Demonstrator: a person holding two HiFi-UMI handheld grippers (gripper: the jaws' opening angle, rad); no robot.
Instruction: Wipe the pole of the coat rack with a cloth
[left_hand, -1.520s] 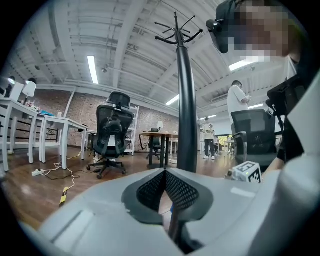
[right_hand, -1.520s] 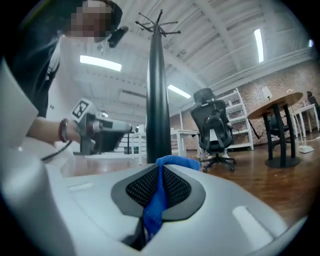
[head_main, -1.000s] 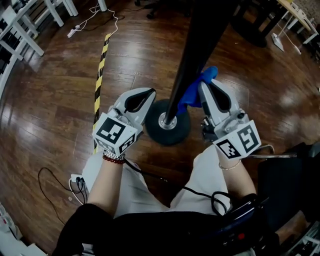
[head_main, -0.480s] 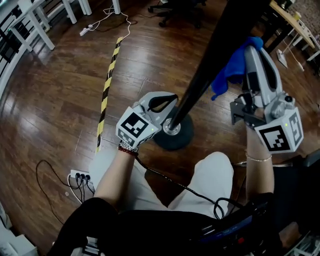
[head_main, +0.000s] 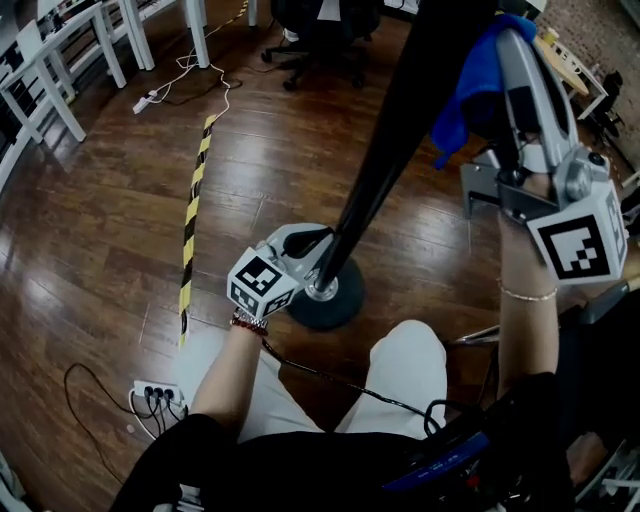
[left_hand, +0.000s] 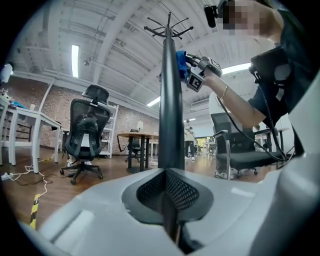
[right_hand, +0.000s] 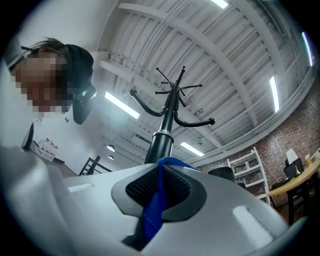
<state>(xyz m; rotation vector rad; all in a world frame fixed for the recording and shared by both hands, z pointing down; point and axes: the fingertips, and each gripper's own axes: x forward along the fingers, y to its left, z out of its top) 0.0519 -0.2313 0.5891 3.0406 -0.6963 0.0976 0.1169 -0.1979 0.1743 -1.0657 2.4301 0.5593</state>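
Observation:
The coat rack's black pole (head_main: 385, 165) rises from its round base (head_main: 335, 310) on the wooden floor. My right gripper (head_main: 510, 40) is raised high, shut on a blue cloth (head_main: 468, 85) that lies against the pole's right side. In the right gripper view the blue cloth (right_hand: 156, 202) runs between the closed jaws, with the pole (right_hand: 160, 145) and its hooks (right_hand: 172, 97) just beyond. My left gripper (head_main: 308, 242) sits low beside the pole near the base, shut on nothing. Its own view shows the pole (left_hand: 171, 110) right past the tips and the blue cloth (left_hand: 181, 65) higher up.
A yellow-black tape strip (head_main: 193, 205) runs along the floor on the left. White table legs (head_main: 60, 70) and a cable stand at the back left, an office chair (head_main: 310, 20) behind. A power strip (head_main: 160, 393) lies near my left knee.
My right gripper has risen along the pole with the blue cloth, from near the base to high up. The left gripper has stayed low by the base.

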